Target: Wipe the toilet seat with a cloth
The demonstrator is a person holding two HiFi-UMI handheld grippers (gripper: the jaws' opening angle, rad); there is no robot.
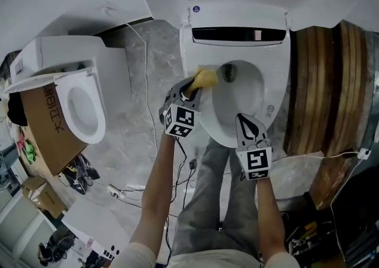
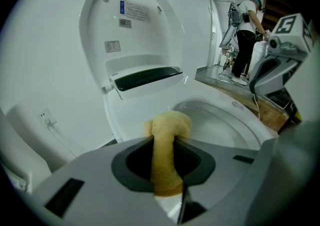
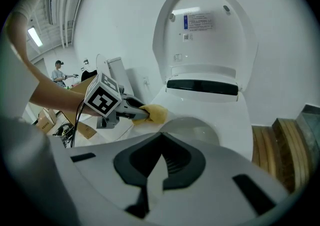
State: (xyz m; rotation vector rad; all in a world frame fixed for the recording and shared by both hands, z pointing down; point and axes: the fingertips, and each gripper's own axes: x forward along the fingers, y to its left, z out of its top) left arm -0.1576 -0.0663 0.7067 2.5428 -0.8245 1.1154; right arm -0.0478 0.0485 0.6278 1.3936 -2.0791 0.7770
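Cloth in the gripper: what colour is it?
Yellow. The cloth shows best in the left gripper view.

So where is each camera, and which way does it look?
Head view: on the person's head, looking steeply down at the toilet seat; forearms, legs, left gripper and right gripper show.
Left gripper view: on that gripper, looking along jaws shut on the yellow cloth towards the raised lid.
Right gripper view: on that gripper, jaws together, empty, facing the lid; left forearm shows.
Both gripper views share cloth and lid.
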